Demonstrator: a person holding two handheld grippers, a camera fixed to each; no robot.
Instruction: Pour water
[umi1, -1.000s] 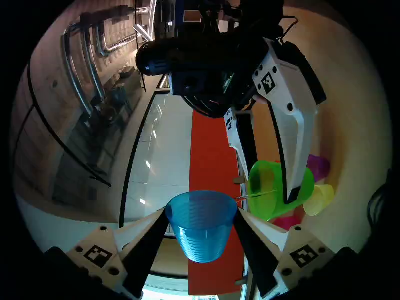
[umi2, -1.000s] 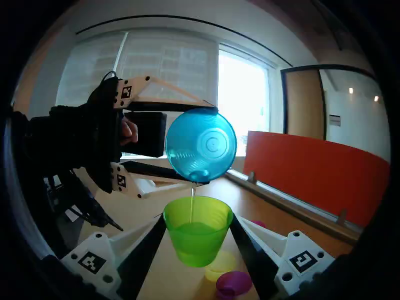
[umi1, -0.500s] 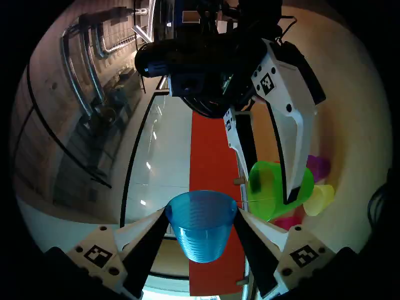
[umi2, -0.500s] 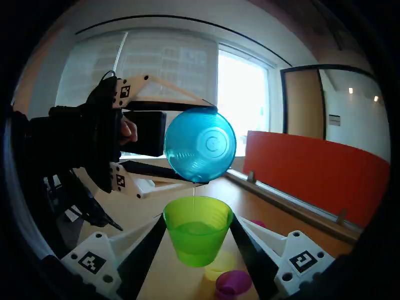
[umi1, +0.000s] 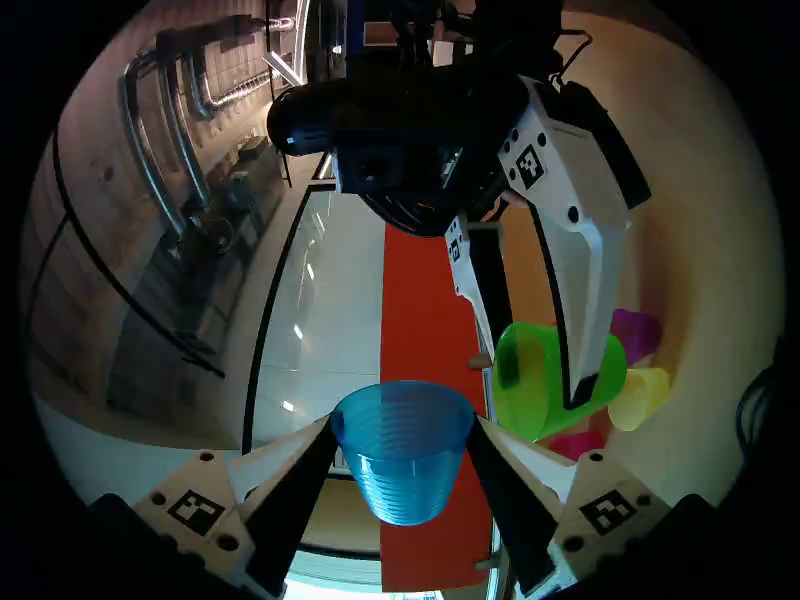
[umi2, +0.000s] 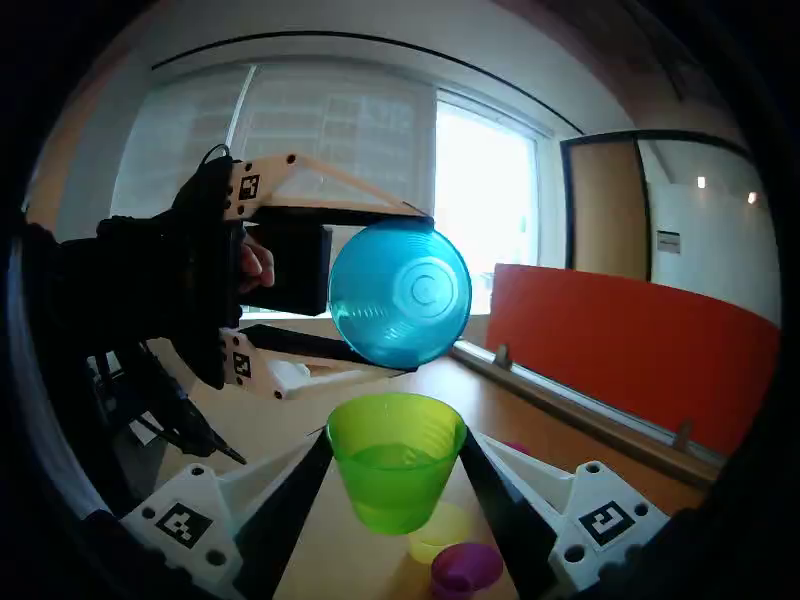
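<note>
My left gripper (umi1: 403, 428) held the tipped cup (umi2: 400, 293) directly above the upright cup (umi2: 395, 470) in my right gripper (umi2: 397, 440). Two other cups (umi2: 440, 522) stood on the table (umi2: 540, 410) beneath.

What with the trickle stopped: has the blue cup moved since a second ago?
No, hardly: the blue cup keeps its place against the window frame behind it.

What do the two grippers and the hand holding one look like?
Both the left gripper and right gripper have white wedge-shaped bodies, black inner finger faces and square black-and-white tags. The hand wears a black glove with a black sleeve.
</note>
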